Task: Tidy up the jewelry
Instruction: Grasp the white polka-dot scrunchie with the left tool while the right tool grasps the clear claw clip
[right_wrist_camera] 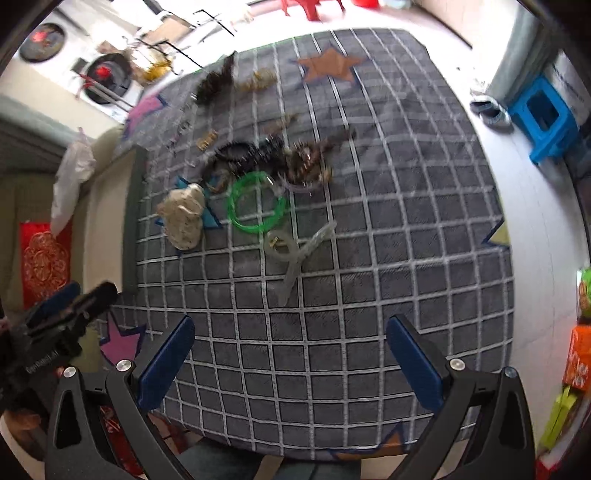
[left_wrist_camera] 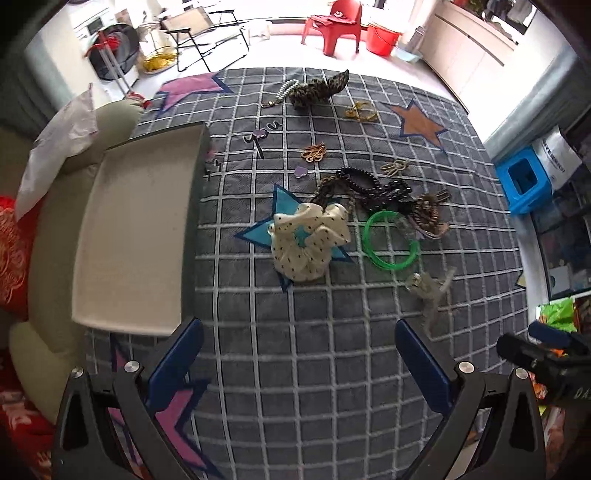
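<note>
A grey checked cloth [left_wrist_camera: 314,332] covers the table. Hair pieces and jewelry lie scattered on it: a cream dotted scrunchie [left_wrist_camera: 308,242] [right_wrist_camera: 183,218], a green bangle [left_wrist_camera: 391,242] [right_wrist_camera: 256,205], a clear hair clip [left_wrist_camera: 430,291] [right_wrist_camera: 295,254], a tangle of dark coil ties and bracelets [left_wrist_camera: 373,188] [right_wrist_camera: 273,158], gold clips [left_wrist_camera: 314,152], a leopard scrunchie [left_wrist_camera: 319,90]. An empty white tray [left_wrist_camera: 136,240] sits at the left. My left gripper [left_wrist_camera: 299,354] is open and empty, near the table's front. My right gripper [right_wrist_camera: 291,350] is open and empty, also at the front.
A beige cushion [left_wrist_camera: 48,258] and red fabric [left_wrist_camera: 11,254] lie left of the tray. A blue stool [left_wrist_camera: 524,184] [right_wrist_camera: 546,122] stands right of the table. Red chair [left_wrist_camera: 334,24] and red bucket [left_wrist_camera: 382,37] stand on the floor beyond.
</note>
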`<action>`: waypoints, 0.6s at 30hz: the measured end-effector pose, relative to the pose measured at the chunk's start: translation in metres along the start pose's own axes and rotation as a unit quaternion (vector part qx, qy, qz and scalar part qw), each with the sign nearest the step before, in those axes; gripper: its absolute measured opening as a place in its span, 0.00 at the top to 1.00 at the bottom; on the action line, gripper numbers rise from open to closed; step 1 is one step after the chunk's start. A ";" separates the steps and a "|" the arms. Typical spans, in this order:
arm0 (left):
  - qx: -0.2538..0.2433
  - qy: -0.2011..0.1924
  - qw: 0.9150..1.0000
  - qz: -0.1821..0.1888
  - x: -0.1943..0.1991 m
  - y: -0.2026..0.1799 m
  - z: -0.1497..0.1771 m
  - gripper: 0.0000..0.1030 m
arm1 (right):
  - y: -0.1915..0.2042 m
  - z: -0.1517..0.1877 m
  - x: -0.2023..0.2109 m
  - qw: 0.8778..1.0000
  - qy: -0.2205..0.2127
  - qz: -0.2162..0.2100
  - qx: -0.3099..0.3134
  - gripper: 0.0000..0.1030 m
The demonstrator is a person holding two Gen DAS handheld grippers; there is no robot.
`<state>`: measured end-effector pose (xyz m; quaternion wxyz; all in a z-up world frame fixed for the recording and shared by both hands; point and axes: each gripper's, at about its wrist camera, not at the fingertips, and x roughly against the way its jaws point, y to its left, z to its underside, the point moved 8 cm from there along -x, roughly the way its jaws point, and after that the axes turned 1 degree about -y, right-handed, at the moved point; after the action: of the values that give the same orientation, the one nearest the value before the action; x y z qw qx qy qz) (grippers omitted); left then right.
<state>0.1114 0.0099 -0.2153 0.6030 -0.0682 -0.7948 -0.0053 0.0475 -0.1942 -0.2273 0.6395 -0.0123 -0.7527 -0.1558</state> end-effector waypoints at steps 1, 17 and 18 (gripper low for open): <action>-0.004 0.002 1.000 0.001 -0.008 0.002 -0.004 0.00 | -0.001 0.000 -0.008 1.000 0.003 0.003 -0.008 0.00; -0.038 -0.001 0.999 0.019 -0.102 0.001 -0.050 0.00 | 0.000 -0.016 -0.097 0.997 0.022 0.042 -0.058 0.00; -0.038 -0.001 0.999 0.018 -0.106 0.001 -0.053 0.00 | 0.001 -0.019 -0.101 0.997 0.022 0.046 -0.059 0.00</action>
<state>0.1898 -0.0045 -0.3028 0.5987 -0.1059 -0.7935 -0.0245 0.0843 -0.1799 -0.3223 0.6603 -0.0811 -0.7268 -0.1707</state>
